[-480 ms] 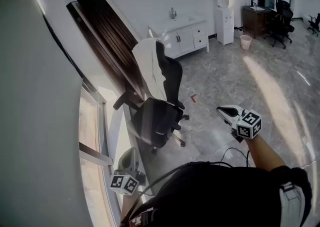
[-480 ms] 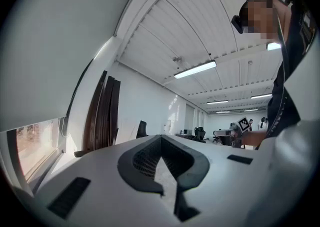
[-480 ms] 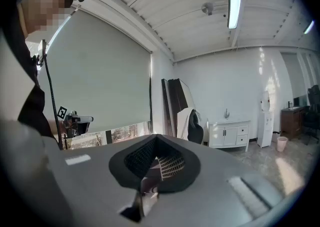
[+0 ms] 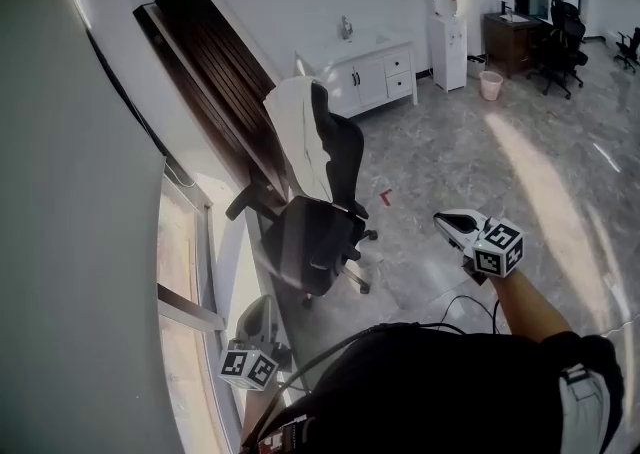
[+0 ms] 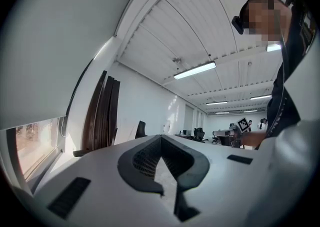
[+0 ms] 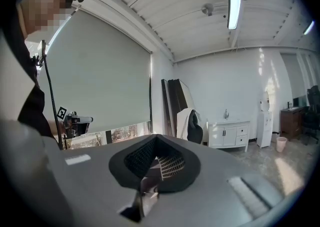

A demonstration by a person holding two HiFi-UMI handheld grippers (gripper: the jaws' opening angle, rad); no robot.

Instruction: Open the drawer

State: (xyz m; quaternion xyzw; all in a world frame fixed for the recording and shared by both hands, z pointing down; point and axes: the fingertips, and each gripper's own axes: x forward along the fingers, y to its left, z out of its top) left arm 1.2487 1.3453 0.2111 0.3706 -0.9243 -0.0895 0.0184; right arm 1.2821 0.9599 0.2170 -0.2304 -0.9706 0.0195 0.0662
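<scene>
**Drawer is way across the room, both claws closed on nothing**

It's in the white cabinet against the far wall, well apart from both grippers. The left gripper is low down beside the window, jaws pressed together with nothing in them. The right gripper hangs over the tiled floor, jaws together too, also empty. A black office chair with a white cloth draped over its back stands between the left gripper and the cabinet.
</scene>
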